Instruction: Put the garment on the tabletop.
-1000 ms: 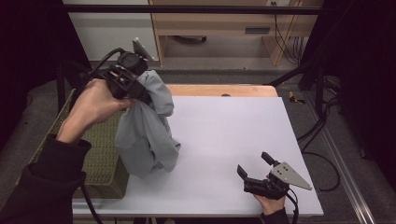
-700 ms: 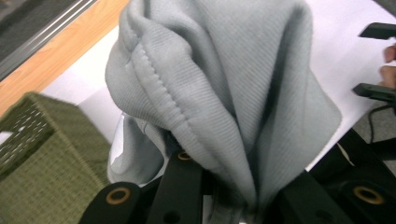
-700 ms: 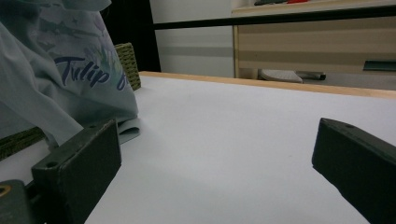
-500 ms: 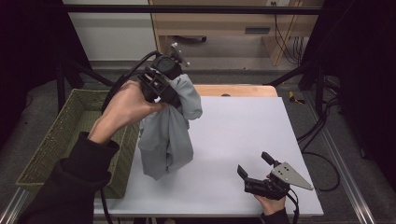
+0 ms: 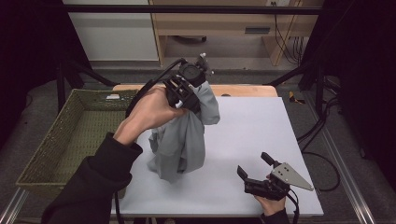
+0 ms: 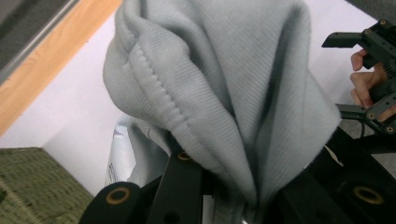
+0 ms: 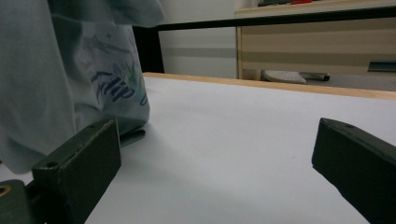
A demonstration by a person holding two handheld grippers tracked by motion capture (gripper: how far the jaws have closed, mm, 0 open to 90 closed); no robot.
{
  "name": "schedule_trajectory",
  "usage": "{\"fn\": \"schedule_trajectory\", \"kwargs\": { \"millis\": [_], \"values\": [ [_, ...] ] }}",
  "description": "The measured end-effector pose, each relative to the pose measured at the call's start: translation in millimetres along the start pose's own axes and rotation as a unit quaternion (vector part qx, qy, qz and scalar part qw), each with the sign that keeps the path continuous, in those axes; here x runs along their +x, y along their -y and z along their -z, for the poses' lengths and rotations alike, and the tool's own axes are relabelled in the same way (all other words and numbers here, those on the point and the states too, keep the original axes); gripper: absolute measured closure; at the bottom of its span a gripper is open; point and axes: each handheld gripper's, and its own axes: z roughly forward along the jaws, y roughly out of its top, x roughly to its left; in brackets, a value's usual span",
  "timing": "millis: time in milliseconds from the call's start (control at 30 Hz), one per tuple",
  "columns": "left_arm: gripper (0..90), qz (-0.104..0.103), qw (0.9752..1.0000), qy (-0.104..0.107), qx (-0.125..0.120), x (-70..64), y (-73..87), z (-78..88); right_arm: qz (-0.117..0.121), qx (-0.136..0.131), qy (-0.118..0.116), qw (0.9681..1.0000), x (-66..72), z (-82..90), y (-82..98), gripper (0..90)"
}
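Left gripper (image 5: 194, 95) held up above the counter (image 5: 252, 126) near its far-left part, fingers clamped on a bunched fold of a grey garment (image 5: 184, 140). Garment hangs down from the fingers, lower end touching the white counter surface around the middle-left. In the left gripper view the ribbed grey fabric (image 6: 224, 84) with a stitched seam bulges out between the two black jaws. Right gripper view shows a blue printed logo (image 7: 116, 88) on the cloth, low down near the counter.

Right gripper (image 5: 261, 175) rests low at the near-right part of the counter, fingers spread wide, nothing between them, well apart from the garment. Grey three-cornered plate on top of it. Its own view shows both fingers (image 7: 74, 168) far apart over bare white surface.

Green woven basket (image 5: 70, 135) sits just off the counter's left edge. Wooden strip along the far edge of the counter.
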Motion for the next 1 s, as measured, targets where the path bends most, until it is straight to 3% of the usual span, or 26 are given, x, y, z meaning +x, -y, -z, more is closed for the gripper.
{"fn": "schedule_trajectory", "kwargs": {
  "millis": [233,333,733,1000],
  "values": [
    [82.0,-0.004,0.9997,0.013,0.021,-2.0,0.8,-38.2,-0.005,0.002,-0.002,1.0,1.4,-0.6,0.2,1.5],
    [82.1,-0.003,0.9995,0.02,0.025,-0.9,3.6,-54.5,0.009,-0.001,-0.001,1.0,-0.4,-1.4,1.2,1.6],
    [81.8,0.003,0.9982,0.044,0.04,1.6,16.2,-104.6,0.005,0.0,-0.002,1.0,0.6,-1.5,1.2,1.6],
    [81.1,0.008,0.9968,0.062,0.05,2.3,24.2,-129.5,0.004,0.001,-0.001,1.0,0.2,-1.4,1.1,1.5]
  ]
}}
